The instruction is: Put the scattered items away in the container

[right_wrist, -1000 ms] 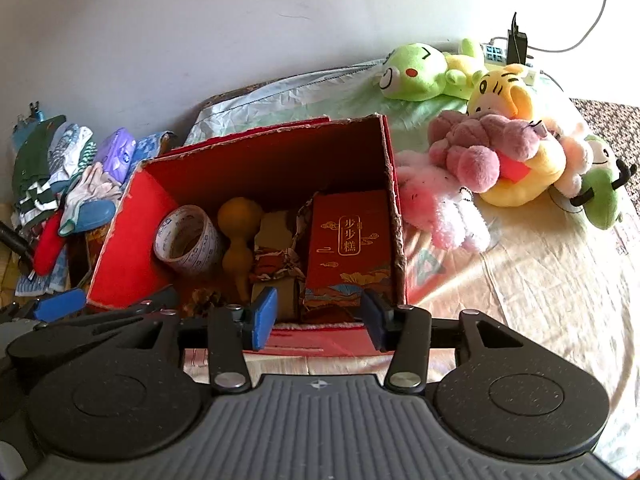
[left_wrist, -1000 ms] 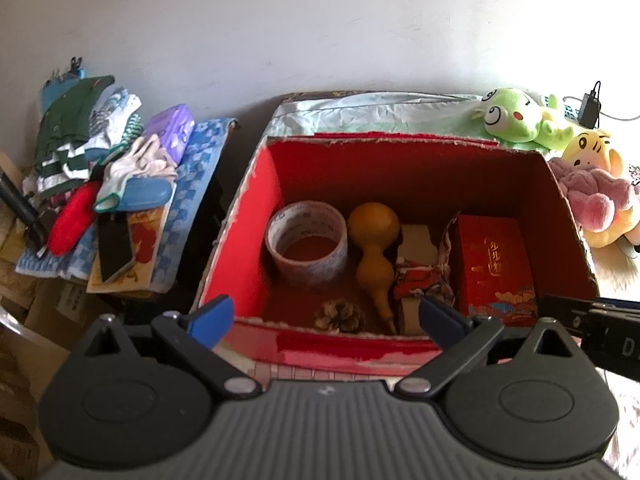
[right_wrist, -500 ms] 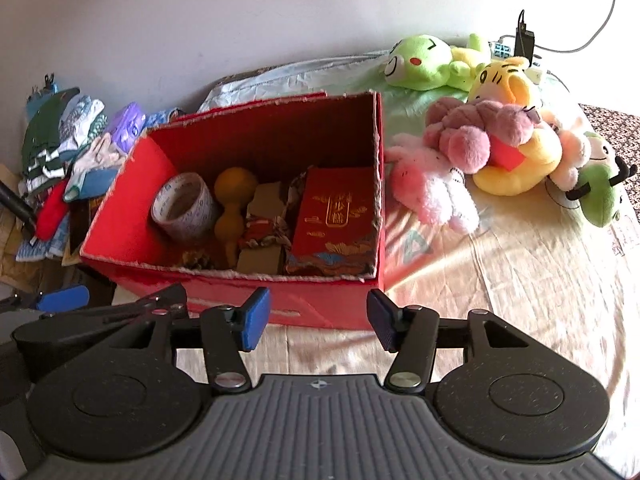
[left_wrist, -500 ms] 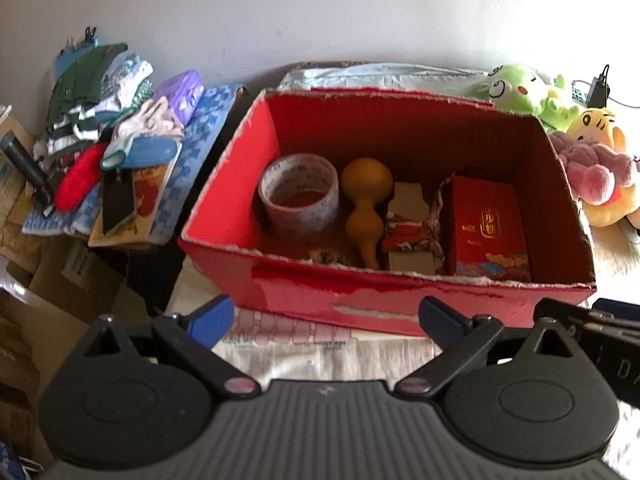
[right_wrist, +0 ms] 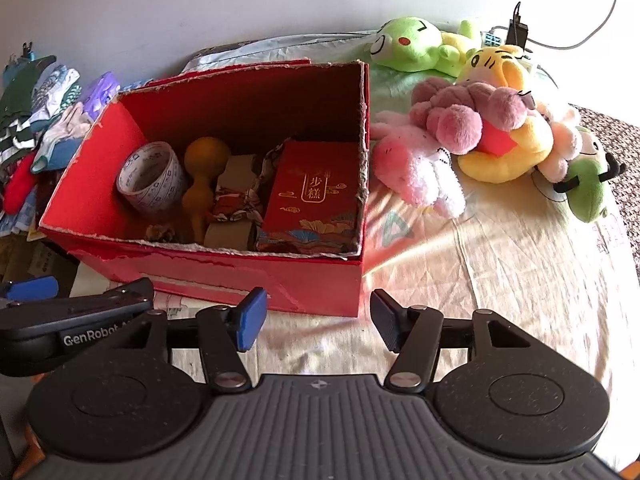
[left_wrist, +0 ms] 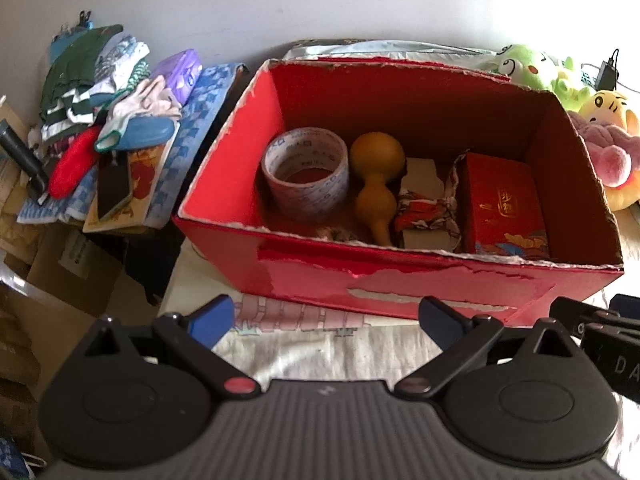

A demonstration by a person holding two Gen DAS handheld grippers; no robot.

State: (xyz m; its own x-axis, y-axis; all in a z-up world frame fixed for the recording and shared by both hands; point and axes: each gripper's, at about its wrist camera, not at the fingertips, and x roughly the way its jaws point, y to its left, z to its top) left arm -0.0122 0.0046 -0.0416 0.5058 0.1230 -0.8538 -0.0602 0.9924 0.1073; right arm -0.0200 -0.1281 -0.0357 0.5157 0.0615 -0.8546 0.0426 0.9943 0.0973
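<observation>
Hovering just short of the torn red cardboard box [right_wrist: 224,276], both tools sit farther back and lower than a second ago, when they looked down into it. The right hand-held gripper [right_wrist: 318,320] is opening, nothing between its blue pads; the left hand-held gripper [left_wrist: 326,320] stands wide apart and empty. Inside the box lie a white printed tape roll [left_wrist: 306,174], an orange-brown gourd [left_wrist: 376,184], a paper-wrapped parcel [left_wrist: 424,212] and a red gift carton with gold lettering [left_wrist: 506,204]. The soft plush toys [right_wrist: 472,136] stay scattered on the sheet at two o'clock, so one deposit looks finished, with more to gather.
</observation>
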